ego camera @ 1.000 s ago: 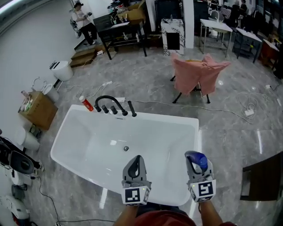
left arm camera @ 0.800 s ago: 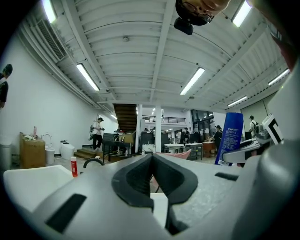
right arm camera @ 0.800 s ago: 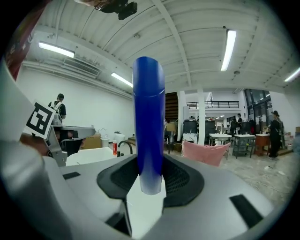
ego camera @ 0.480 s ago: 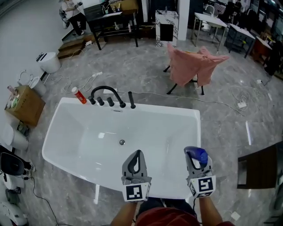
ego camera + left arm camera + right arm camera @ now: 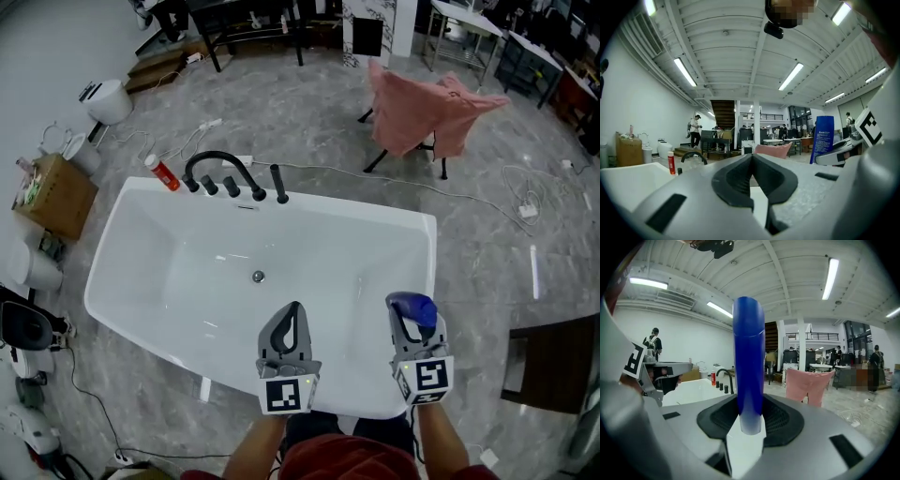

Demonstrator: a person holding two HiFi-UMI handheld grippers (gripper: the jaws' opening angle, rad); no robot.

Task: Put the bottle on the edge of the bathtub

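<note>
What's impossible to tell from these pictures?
- Label of the blue bottle: right gripper view shows only its narrow edge; left gripper view, print too small.
- Bottle's lower part: head view, hidden by the right gripper.
- Red tube by the faucet: head view, too small to read.

Tub (image 5: 427, 281) mid-floor, long side across. Faucet (image 5: 220, 167) on far rim, left of centre. Tube (image 5: 161, 173) on far-left corner, just beside faucet. Drain (image 5: 258, 277) in tub bottom, nearer than faucet. Box (image 5: 54, 195) on floor left of tub. Chair (image 5: 431, 117) behind tub, to the right; cable (image 5: 375, 178) on floor between. Left gripper (image 5: 293, 314) and right gripper (image 5: 410, 319) over near part of tub, side by side, apart. Bottle (image 5: 417, 307) upright between right jaws, near right rim.
</note>
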